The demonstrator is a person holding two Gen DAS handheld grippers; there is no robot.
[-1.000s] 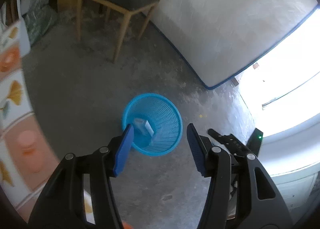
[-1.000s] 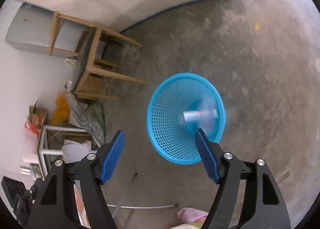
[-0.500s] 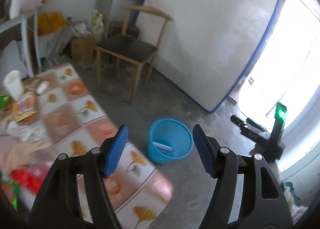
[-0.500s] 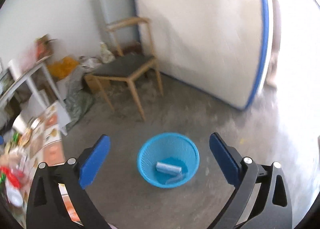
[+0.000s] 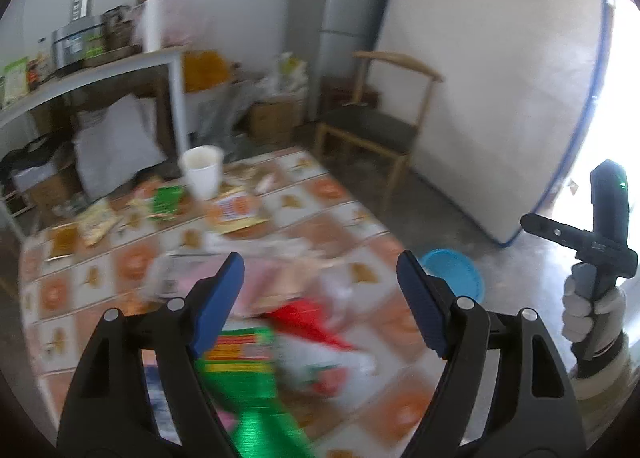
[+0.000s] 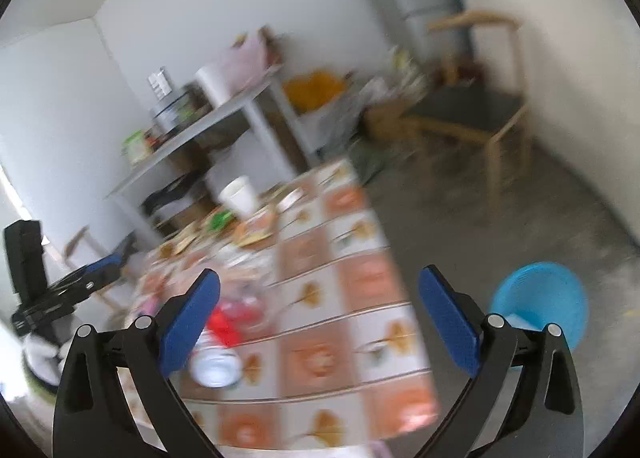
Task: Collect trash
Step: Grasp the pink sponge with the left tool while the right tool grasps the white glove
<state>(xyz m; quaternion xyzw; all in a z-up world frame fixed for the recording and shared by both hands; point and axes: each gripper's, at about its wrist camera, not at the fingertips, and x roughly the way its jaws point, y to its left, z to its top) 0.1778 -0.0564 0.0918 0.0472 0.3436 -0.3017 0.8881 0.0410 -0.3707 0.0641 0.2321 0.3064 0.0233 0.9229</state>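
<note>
Careful: both your left claw (image 5: 320,290) and right claw (image 6: 320,318) are spread empty; a rushed grab could scatter wrappers (image 5: 240,346) beyond the table (image 6: 320,362)

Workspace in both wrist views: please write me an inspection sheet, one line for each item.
Surface: table with orange-and-white patterned cloth, partly covered.
Job's things: wrappers and a white cup on the table; blue basket on the floor beside it.
Clutter: green packet, red wrapper; blurred.
Grippers: left gripper and right gripper open, nothing between the pads.
Cables: nothing seen.
Surroundings: wooden chair, grey fridge, white shelf, leaning mattress.
</note>
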